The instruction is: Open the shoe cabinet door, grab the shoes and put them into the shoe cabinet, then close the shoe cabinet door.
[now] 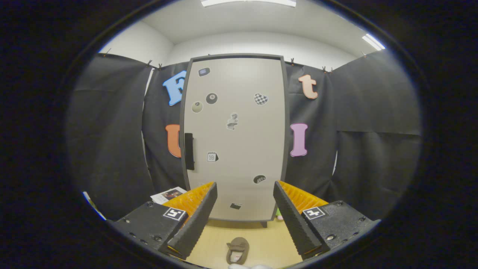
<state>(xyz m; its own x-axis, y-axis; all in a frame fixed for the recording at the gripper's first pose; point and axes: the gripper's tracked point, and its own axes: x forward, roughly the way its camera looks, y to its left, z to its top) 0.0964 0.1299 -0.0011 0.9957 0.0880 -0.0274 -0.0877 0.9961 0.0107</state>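
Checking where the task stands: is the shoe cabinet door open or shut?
Shut. The shoe cabinet door lies flush in its dark frame, handle untouched, beyond the open hand-held gripper.

One shoe cabinet (235, 138) with one closed door, one handle (189, 151), eight stickers, one slipper (237, 250), one tool (244, 198) with fingers apart

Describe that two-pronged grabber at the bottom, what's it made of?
The gripper has two wedge-shaped fingers with finely ribbed inner faces, spread open with nothing between them. Each sits on a black block with screws and a small square black-and-white marker.
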